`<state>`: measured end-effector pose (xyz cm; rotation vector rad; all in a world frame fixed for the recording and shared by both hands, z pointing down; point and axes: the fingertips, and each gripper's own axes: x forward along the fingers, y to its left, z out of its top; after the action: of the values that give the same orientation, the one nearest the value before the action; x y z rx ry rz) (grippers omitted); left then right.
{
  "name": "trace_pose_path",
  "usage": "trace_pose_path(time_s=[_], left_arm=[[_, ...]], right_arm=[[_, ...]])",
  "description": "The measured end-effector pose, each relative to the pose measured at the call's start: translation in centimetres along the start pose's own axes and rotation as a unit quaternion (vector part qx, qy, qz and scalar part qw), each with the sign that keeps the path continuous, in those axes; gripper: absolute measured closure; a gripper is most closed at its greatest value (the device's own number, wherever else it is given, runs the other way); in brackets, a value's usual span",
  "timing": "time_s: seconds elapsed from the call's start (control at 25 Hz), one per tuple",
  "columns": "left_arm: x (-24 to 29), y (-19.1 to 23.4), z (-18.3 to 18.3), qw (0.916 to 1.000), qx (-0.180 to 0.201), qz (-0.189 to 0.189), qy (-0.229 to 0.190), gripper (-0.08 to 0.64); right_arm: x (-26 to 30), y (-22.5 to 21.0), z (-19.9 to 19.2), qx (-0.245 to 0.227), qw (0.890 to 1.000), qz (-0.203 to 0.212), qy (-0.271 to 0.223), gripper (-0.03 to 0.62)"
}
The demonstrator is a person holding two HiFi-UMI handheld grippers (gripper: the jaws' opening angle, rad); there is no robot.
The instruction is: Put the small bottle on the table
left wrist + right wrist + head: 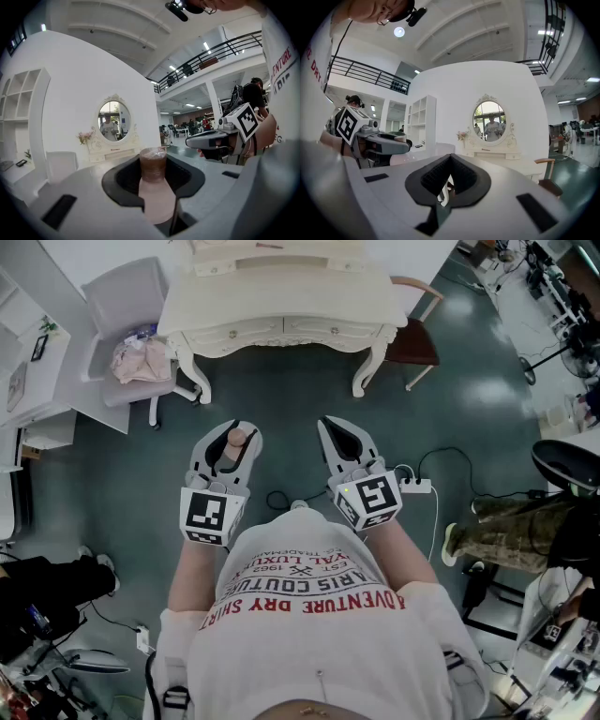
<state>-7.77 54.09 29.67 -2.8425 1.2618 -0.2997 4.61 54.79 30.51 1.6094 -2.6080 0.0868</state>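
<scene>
In the head view I stand a step back from the white dressing table (281, 296), both grippers held out over the floor. My left gripper (234, 433) is shut on the small bottle (238, 438), pale pink with a brown cap. In the left gripper view the small bottle (153, 187) stands upright between the dark pads, cap (153, 163) pointing forward toward the dressing table (110, 152). My right gripper (337, 428) is beside it, shut and holding nothing. In the right gripper view its pads (461, 176) meet at the tip, with the dressing table (499, 152) and its oval mirror beyond.
A grey chair (131, 306) with crumpled cloth stands left of the table, and a wooden chair (412, 338) with a dark red seat at its right. A power strip (414, 486) and cables lie on the floor. A person in camouflage trousers (506, 531) is at the right.
</scene>
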Motion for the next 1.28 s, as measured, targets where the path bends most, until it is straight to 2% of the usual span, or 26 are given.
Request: trace_pose_path(time_s=[0.4,0.8,1.0,1.28], left_arm=[[0.8,0.3,-0.2,1.0000,-0.002,-0.004,0.002,0.425],[4.1,0.7,-1.2,0.9998,-0.010,-0.002,0.014,0.425],[7.0,2.1,-1.3,0.9997,-0.014,0.012,0.015,0.425],[10.8,6.1,-2.1,0.9993,-0.018,0.020,0.027,0.425]], right_arm=[[0.7,-0.4,-0.1,0.004,1.000,-0.001,0.000,0.594],[2.7,-3.5,-1.7,0.028,1.000,-0.006,0.009,0.594],[4.5,-5.8,-2.2,0.020,1.000,0.004,0.017,0.594],[9.2,-8.3,-3.4,0.036,0.999,0.002,0.029,0.594]])
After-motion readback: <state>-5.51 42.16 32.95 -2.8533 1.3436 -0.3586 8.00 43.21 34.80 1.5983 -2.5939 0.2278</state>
